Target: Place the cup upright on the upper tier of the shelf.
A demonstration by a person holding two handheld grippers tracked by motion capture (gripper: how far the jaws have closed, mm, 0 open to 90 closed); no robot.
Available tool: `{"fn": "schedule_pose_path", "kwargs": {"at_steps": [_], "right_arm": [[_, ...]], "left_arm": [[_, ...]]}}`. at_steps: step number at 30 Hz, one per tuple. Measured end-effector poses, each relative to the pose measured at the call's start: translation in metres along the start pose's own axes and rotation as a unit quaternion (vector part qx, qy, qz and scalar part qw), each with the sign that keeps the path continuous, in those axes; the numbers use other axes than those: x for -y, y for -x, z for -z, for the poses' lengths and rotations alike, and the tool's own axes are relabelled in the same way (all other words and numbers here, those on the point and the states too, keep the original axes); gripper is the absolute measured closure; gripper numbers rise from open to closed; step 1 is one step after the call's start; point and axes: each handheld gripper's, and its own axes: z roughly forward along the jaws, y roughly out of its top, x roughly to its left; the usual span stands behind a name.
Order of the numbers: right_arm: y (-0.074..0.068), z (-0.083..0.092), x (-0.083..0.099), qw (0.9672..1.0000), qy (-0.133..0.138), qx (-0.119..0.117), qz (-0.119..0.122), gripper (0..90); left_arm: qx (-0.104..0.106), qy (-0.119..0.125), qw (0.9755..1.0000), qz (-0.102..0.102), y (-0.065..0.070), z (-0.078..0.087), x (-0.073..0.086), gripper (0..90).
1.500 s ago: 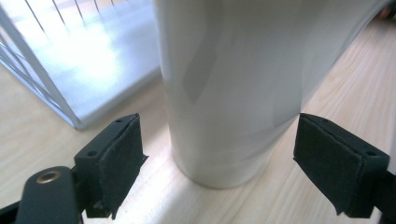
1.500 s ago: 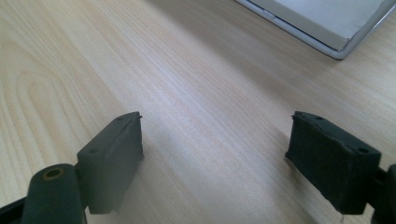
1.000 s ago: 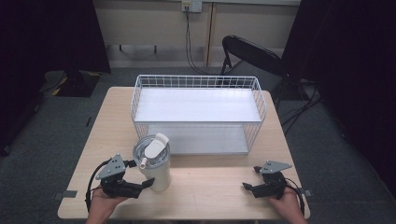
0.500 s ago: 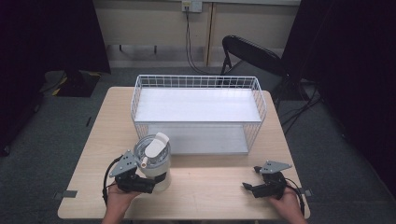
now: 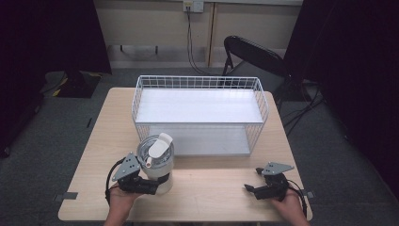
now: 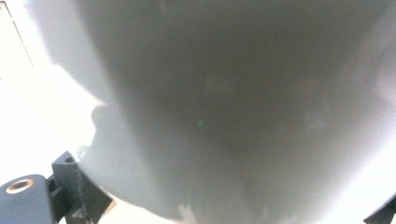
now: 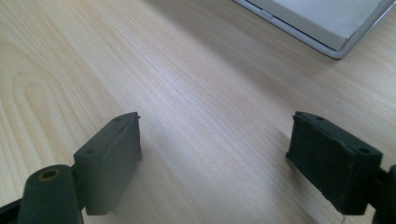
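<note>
White tumbler (image 5: 156, 167) sits between the left gripper's (image 5: 147, 187) spread jaws; smooth and likely slippery, best gripped mid-body. Right gripper (image 7: 215, 158) rests spread, empty.

White tumbler (image 5: 157, 169), white wire basket (image 5: 200, 84), pale wood-grain table (image 5: 211, 197), black grippers

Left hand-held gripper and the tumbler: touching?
Cannot tell. In the left gripper view the tumbler sits between the jaws, but blur hides any contact. In the high view the left hand-held gripper overlaps it.
</note>
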Motion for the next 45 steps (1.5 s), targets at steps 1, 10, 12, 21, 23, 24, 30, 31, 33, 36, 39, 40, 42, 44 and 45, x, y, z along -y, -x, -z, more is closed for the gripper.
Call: {"fn": "schedule_pose_path", "kwargs": {"at_steps": [1,10,12,21,23,24,30,31,33,36,39,40,42,44,45], "right_arm": [[0.000,0.000,0.000,1.0000,0.000,0.000,0.000,16.4],[0.000,0.000,0.000,1.0000,0.000,0.000,0.000,16.4],[0.000,0.000,0.000,1.0000,0.000,0.000,0.000,16.4],[0.000,0.000,0.000,1.0000,0.000,0.000,0.000,16.3],[0.000,0.000,0.000,1.0000,0.000,0.000,0.000,16.3],[0.000,0.000,0.000,1.0000,0.000,0.000,0.000,16.3],[0.000,0.000,0.000,1.0000,0.000,-0.001,0.000,16.3],[0.000,0.000,0.000,1.0000,0.000,-0.001,0.000,16.2],[0.000,0.000,0.000,1.0000,0.000,-0.001,0.000,16.2],[0.000,0.000,0.000,1.0000,0.000,-0.001,0.000,16.2],[0.000,0.000,0.000,1.0000,0.000,-0.001,0.000,16.2],[0.000,0.000,0.000,1.0000,0.000,-0.001,0.000,16.2],[0.000,0.000,0.000,1.0000,0.000,-0.001,0.000,16.2],[0.000,0.000,0.000,1.0000,-0.001,-0.001,0.000,16.2],[0.000,0.000,0.000,1.0000,0.000,-0.001,0.000,16.2]], "left_arm": [[0.001,-0.003,1.0000,0.002,0.001,-0.001,-0.002,7.6],[0.015,0.000,0.9997,0.018,0.004,-0.003,-0.016,7.7],[0.016,0.000,0.9997,0.018,0.004,-0.004,-0.021,7.7],[0.015,-0.006,0.9996,0.023,0.002,-0.007,-0.039,7.7],[0.015,-0.006,0.9996,0.022,0.001,-0.008,-0.043,7.7],[0.016,-0.006,0.9996,0.023,0.001,-0.009,-0.045,7.7],[0.019,-0.007,0.9996,0.022,0.000,-0.012,-0.058,7.7],[0.023,-0.007,0.9994,0.027,0.000,-0.013,-0.061,7.7],[0.023,-0.006,0.9993,0.028,0.001,-0.015,-0.064,7.7],[0.026,-0.006,0.9993,0.025,0.001,-0.017,-0.068,7.7],[0.026,-0.008,0.9993,0.025,0.002,-0.019,-0.075,7.8],[0.028,-0.007,0.9993,0.024,0.002,-0.020,-0.077,7.8],[0.028,-0.007,0.9993,0.022,0.002,-0.021,-0.080,7.8],[0.029,-0.004,0.9993,0.023,0.002,-0.022,-0.084,7.8],[0.032,-0.002,0.9991,0.026,0.002,-0.023,-0.086,7.8]]}}
